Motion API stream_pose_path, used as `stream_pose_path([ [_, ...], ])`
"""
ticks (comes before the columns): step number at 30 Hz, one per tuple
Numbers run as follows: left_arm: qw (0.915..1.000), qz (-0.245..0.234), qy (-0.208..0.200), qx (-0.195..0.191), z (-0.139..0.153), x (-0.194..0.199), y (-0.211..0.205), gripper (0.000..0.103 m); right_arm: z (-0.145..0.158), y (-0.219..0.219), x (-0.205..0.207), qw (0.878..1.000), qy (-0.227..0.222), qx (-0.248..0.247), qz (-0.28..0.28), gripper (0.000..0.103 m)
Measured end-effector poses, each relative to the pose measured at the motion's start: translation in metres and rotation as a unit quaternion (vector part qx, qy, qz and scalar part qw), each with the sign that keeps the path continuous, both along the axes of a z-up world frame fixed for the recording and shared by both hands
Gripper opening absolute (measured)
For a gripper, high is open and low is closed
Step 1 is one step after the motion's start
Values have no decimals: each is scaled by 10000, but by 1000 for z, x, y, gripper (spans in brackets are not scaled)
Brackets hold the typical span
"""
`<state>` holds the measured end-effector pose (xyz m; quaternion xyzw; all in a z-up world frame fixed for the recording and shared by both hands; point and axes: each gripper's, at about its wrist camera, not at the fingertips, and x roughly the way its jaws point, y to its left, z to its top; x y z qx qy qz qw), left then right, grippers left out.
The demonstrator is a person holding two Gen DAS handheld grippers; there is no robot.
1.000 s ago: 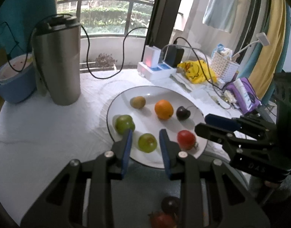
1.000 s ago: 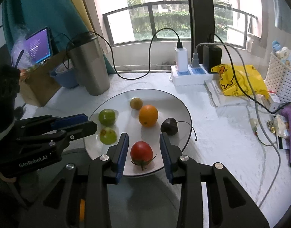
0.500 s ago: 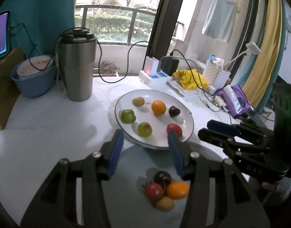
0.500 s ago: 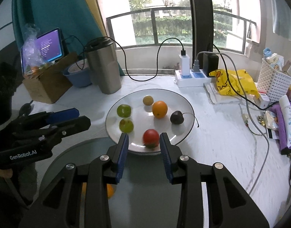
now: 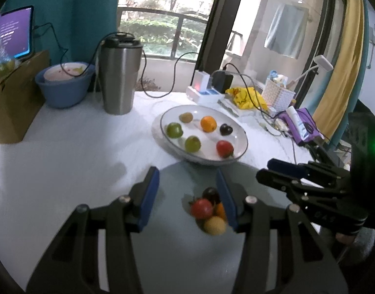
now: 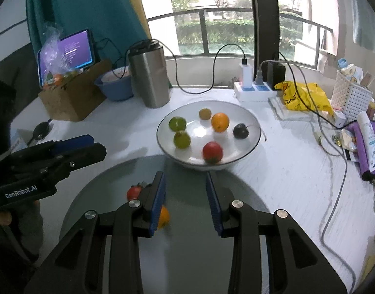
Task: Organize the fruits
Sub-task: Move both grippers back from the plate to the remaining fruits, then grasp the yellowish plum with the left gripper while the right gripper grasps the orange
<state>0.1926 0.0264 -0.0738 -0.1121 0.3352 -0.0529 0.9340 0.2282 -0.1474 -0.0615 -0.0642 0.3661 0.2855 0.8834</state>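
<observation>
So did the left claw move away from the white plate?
Yes. The left claw pulled back from the white plate; earlier its fingers framed a green fruit there. Its jaws have just been opening, nothing between them.

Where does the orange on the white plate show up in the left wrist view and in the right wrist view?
Left wrist view: the orange sits at the far side of the white plate, right of centre, above the open left gripper.
Right wrist view: the orange is right of the plate's middle, near the centre of the picture.
Shared landmark: the steel tumbler stands left of the plate in both.
</observation>
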Motion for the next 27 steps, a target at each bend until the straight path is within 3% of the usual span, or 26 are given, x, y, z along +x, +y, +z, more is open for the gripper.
stream_pose_path([
  [17, 9996, 50, 268, -53, -34, -29, 0, 50, -41, 12, -20, 9987, 454, -104, 191, 36],
  [19, 9995, 63, 290, -68, -36, -30, 1, 50, -42, 13, -20, 9985, 498, -64, 230, 42],
  [27, 9994, 99, 336, -73, -38, -31, 3, 50, -51, 28, -15, 9970, 659, -64, 411, 43],
])
